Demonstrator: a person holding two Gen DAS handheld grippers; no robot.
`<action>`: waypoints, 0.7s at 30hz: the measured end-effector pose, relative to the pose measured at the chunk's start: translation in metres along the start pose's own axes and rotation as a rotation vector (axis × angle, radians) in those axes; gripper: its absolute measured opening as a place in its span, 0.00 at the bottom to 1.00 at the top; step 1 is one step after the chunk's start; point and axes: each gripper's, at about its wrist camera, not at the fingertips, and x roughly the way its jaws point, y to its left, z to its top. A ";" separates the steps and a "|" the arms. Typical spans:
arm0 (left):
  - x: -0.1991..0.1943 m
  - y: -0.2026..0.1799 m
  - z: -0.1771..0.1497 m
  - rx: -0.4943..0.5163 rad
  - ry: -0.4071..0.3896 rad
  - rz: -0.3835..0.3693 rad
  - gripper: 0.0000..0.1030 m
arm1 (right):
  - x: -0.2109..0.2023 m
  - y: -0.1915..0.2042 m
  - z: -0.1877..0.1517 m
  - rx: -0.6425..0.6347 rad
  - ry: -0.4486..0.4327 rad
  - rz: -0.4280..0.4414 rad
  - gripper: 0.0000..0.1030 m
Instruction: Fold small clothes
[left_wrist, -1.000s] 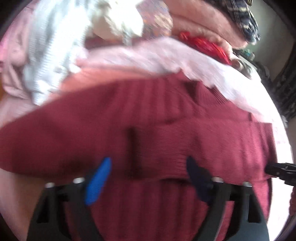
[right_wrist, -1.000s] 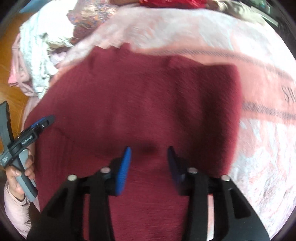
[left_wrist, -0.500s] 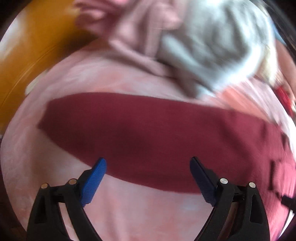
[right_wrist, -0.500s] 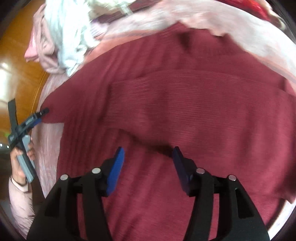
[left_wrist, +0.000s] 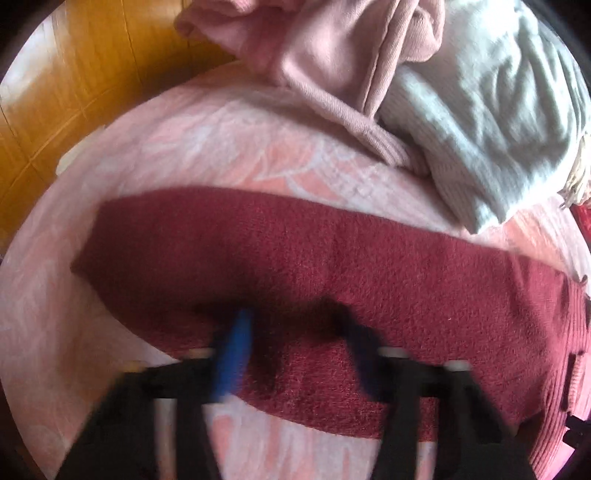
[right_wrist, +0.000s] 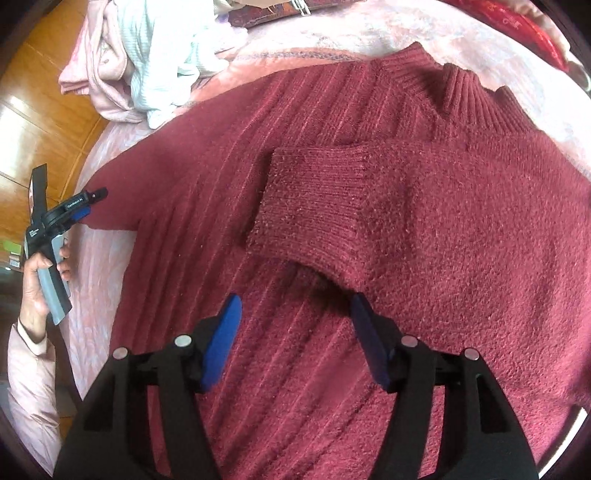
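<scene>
A dark red knit sweater lies flat on a pink bedspread, collar at the far side. Its right sleeve is folded across the chest, cuff pointing left. Its left sleeve stretches out sideways. My left gripper is open, blurred, its fingers over the near edge of that sleeve; it also shows in the right wrist view at the sleeve's end. My right gripper is open and empty, just above the sweater's body below the folded cuff.
A pile of pink and pale grey-white clothes lies beyond the left sleeve. A wooden floor lies past the bed's left edge. A red item is at the far right.
My left gripper has come down onto the outstretched sleeve and its jaws have narrowed. My right gripper has drawn back a little; the folded right sleeve lies still.
</scene>
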 end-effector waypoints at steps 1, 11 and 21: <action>-0.001 0.000 0.000 0.002 -0.001 -0.007 0.16 | -0.002 -0.002 -0.001 0.001 -0.001 0.004 0.59; -0.072 -0.060 -0.015 0.077 -0.161 -0.173 0.08 | -0.027 -0.032 -0.011 0.029 -0.034 -0.012 0.59; -0.101 -0.189 -0.058 0.291 -0.153 -0.401 0.08 | -0.049 -0.078 -0.021 0.072 -0.060 -0.055 0.59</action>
